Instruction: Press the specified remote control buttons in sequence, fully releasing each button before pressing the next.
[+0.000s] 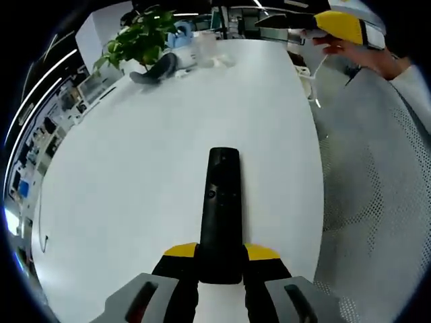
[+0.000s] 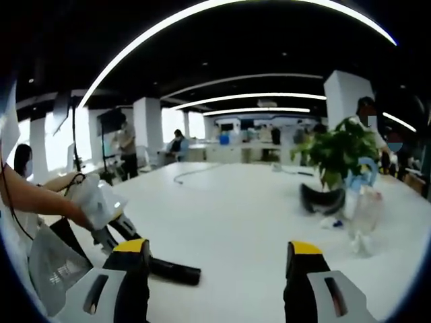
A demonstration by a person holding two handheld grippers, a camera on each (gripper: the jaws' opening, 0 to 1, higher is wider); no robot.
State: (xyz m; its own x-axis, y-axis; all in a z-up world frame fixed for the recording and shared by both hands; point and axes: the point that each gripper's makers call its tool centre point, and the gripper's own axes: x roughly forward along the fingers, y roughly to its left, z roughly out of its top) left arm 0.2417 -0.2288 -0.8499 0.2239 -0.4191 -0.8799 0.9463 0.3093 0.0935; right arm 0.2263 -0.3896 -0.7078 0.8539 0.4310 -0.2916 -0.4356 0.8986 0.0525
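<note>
A long black remote control (image 1: 223,202) lies lengthwise between the yellow-tipped jaws of my left gripper (image 1: 221,253), which is shut on its near end and holds it just above the white table (image 1: 135,175). Its buttons face up. In the right gripper view the same remote (image 2: 176,272) sticks out from the left gripper (image 2: 113,234) at lower left, held by a person's hand. My right gripper (image 2: 219,250) is open with nothing between its fingers, up in the air to the right of the remote. It also appears at the far right edge of the table (image 1: 323,23).
A potted green plant (image 1: 141,37) (image 2: 337,151) stands at the far end of the table beside a black curved object (image 1: 158,67) (image 2: 323,199) and clear plastic items (image 2: 360,212). A grey mesh chair (image 1: 377,175) sits off the right edge. People stand in the background.
</note>
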